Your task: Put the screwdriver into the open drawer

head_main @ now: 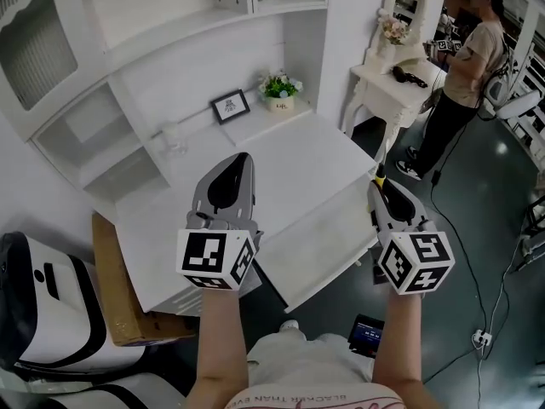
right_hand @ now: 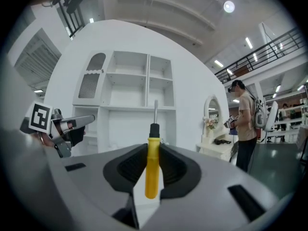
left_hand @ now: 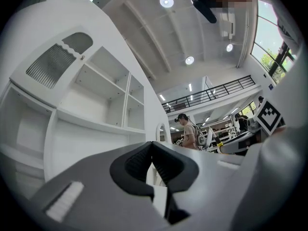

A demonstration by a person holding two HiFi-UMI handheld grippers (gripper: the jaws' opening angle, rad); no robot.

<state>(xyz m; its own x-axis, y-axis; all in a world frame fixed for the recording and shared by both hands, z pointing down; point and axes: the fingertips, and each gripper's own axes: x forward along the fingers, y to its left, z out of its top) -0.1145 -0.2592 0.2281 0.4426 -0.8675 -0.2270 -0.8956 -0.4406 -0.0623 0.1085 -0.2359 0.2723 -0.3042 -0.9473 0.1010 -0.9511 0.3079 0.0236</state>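
White surface (head_main: 289, 156) with an open drawer (head_main: 328, 228) below. At 4 o'clock, the right gripper (head_main: 381, 187) fingers clamp the yellow screwdriver (right_hand: 152, 170) upright. At 7 o'clock, the left gripper (head_main: 241, 162) fingers are closed and empty.

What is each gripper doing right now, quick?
The left gripper is closed, holding nothing.
The right gripper is closed on the screwdriver.

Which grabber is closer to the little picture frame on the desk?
Left. The left gripper sits over the desk, in front of the picture frame; the right gripper is farther right, beside the open drawer.
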